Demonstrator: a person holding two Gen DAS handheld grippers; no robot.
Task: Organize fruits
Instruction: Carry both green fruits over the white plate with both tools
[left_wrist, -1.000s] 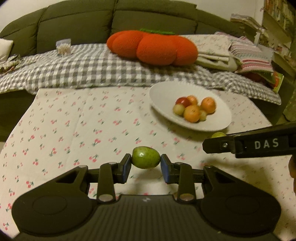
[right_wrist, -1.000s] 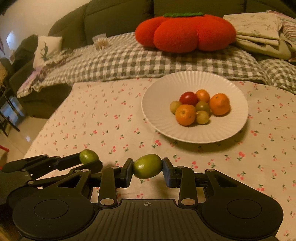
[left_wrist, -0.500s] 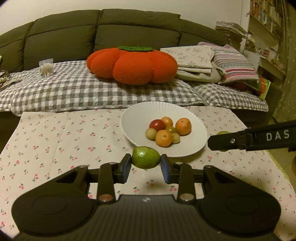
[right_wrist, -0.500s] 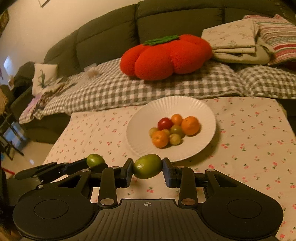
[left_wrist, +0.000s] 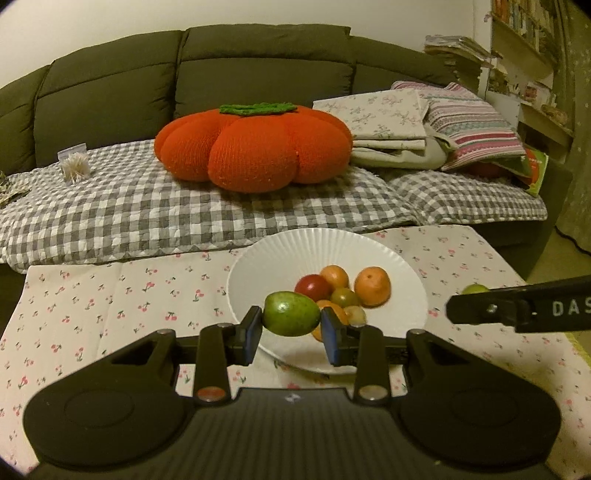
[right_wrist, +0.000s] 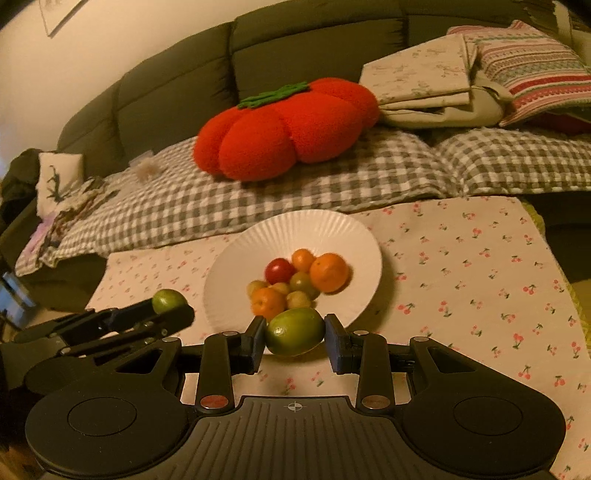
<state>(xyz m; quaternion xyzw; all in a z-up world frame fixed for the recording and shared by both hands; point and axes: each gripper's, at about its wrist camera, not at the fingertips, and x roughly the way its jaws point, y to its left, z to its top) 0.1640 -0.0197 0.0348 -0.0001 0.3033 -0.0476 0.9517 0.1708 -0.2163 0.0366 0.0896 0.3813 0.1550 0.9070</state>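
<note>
Green fruit (left_wrist: 291, 313) in left tool (left_wrist: 291, 334)

Cloth, gloss and matt plastic

Ribbed, matt white on the plate (left_wrist: 402, 266). Smooth, waxy sheen on the green fruit (left_wrist: 291, 313). Printed cotton-like tablecloth (left_wrist: 110, 295) over the counter. Nubbly knit on the orange cushion (left_wrist: 255, 147), centre frame. Matt black plastic, ribbed, on the gripper body (left_wrist: 291, 435).

Left tool (left_wrist: 291, 325): carried forward, its green fruit (left_wrist: 291, 314) now over the white plate (left_wrist: 258, 273) rim at 6 o'clock.
Right tool (right_wrist: 295, 341): likewise advanced to the plate's near edge.
</note>
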